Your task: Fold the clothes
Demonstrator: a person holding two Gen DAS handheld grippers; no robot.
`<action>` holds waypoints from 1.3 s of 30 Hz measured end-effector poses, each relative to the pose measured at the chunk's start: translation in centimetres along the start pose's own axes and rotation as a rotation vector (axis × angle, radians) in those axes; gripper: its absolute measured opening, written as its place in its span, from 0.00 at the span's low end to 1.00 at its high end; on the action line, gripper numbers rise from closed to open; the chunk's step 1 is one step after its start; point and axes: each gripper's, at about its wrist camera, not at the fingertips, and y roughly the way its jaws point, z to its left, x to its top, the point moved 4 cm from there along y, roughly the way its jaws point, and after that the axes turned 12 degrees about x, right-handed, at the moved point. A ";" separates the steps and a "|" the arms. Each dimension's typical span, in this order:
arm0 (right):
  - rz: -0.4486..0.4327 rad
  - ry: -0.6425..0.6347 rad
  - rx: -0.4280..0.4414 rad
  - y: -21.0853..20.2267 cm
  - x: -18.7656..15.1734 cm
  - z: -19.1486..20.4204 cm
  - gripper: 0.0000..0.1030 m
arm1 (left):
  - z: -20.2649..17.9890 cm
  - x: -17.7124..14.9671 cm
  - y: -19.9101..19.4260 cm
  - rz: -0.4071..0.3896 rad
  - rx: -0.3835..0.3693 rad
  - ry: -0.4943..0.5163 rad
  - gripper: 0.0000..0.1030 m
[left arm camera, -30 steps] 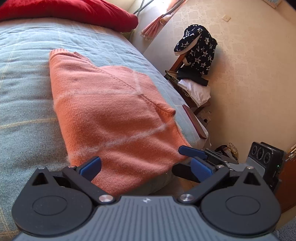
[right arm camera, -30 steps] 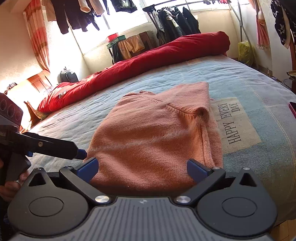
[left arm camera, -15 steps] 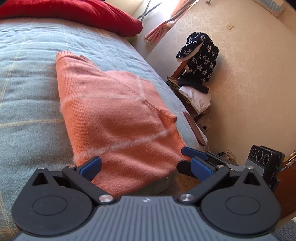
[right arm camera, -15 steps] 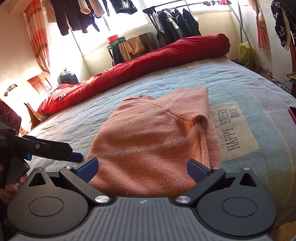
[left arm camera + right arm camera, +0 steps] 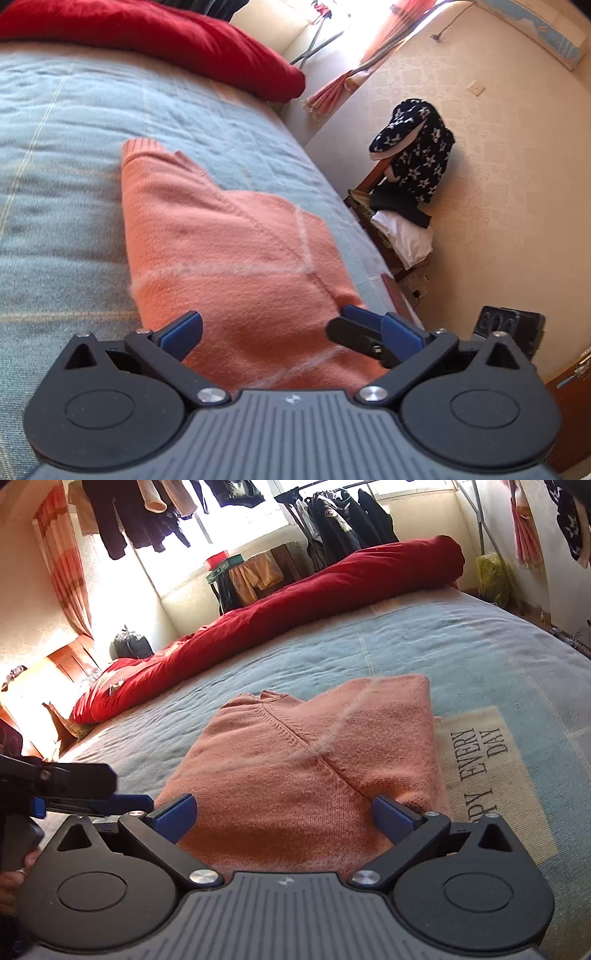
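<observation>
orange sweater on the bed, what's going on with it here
A person holds a two-finger gripper in each hand over a partly folded orange sweater lying on the blue bedspread. The left gripper and the right gripper are both open at the sweater's near edge, gripping nothing. A rolled red duvet lies along the far side.
</observation>
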 end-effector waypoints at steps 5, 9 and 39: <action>-0.053 -0.001 0.040 -0.5 -1.0 -0.2 1.00 | 0.9 -0.4 0.3 -0.017 -0.036 -0.014 0.99; -0.070 0.017 0.051 -0.7 -0.9 -0.2 1.00 | 1.0 -0.2 -0.1 -0.019 -0.047 -0.032 0.99; -0.008 0.609 0.226 -0.9 0.6 -12.0 1.00 | 8.2 1.2 4.3 0.089 -0.028 -0.357 0.99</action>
